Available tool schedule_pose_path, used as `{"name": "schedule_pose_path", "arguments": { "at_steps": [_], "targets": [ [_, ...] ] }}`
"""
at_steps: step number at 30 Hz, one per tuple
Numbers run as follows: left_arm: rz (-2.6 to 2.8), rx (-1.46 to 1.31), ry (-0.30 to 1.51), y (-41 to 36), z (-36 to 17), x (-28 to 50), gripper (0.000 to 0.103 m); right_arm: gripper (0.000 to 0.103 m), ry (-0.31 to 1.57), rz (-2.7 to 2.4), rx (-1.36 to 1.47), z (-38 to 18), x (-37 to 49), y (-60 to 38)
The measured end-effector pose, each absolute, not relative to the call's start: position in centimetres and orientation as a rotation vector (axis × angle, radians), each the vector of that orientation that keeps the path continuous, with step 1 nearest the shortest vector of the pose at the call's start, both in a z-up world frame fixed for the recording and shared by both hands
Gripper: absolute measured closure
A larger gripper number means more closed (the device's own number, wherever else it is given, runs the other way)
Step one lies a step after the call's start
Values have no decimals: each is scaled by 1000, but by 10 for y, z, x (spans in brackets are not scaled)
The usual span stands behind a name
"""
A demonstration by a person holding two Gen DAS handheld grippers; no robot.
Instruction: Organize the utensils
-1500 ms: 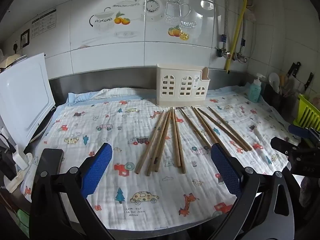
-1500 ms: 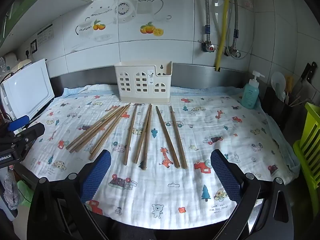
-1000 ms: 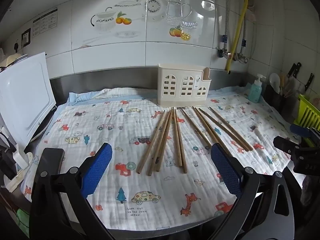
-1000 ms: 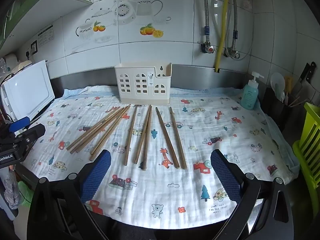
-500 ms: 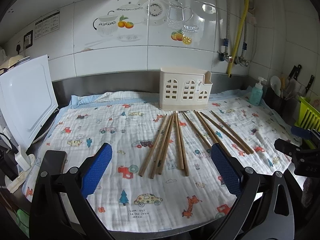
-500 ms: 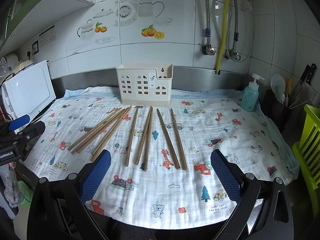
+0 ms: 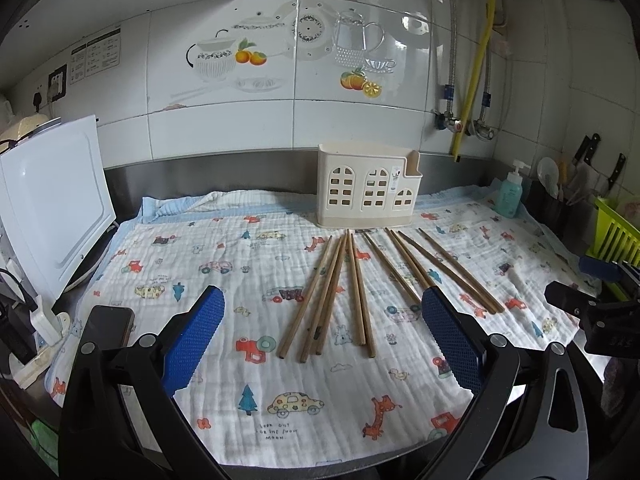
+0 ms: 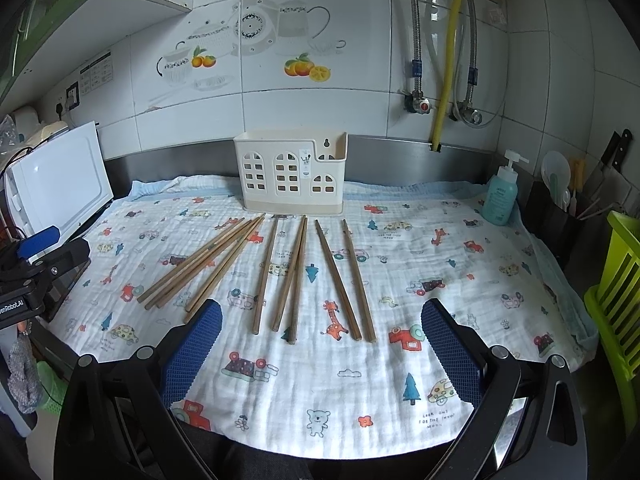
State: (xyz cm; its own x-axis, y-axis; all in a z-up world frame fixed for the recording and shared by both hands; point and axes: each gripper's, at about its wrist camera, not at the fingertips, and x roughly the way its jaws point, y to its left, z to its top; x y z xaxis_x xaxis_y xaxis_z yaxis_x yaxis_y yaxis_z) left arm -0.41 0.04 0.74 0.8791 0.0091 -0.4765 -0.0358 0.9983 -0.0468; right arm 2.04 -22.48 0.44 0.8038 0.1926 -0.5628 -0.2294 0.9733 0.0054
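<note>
- Both cameras have risen and pulled back a little since the earlier frames: the wall tiles fill more of each view and the holder sits lower, while nothing on the cloth has shifted.
- Left gripper [image 7: 323, 328] is released, its blue pads spread wide and nothing between them; it hangs above the near edge of the cloth.
- Right gripper [image 8: 322, 330] is likewise spread wide and empty, at about the same height over the near edge.
- Chopsticks [image 8: 296, 276] lie loose on the cloth, fanned out from the holder: in the right view one bunch splays toward 8 o'clock, the rest point toward 6 o'clock. None is touched by either claw.
- Cream utensil holder [image 8: 291, 174] stands upright at 12 o'clock, just beyond the far tips of the chopsticks; I see nothing in it.
- My reading: sorting has not begun, and this is the approach before a first pick.
- Printed muslin cloth [image 7: 224, 368] covers the counter, soft and wrinkled, so thin sticks may be awkward to pinch cleanly.
- White board [image 7: 52, 204] leans at 9 o'clock; a dark phone [image 7: 108, 322] lies on the cloth at 8 o'clock in the left view.
- Teal soap bottle [image 8: 500, 196] stands at 2 o'clock, a green rack [image 8: 618, 292] at 3 o'clock, against tiled walls with pipes.
</note>
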Motion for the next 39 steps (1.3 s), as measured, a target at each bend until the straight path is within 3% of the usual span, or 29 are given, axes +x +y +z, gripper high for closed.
{"name": "schedule_pose_path", "arguments": {
  "at_steps": [39],
  "targets": [
    [27, -79, 530, 17, -6, 22, 7, 6, 616, 238, -52, -11, 41, -228]
  ]
}}
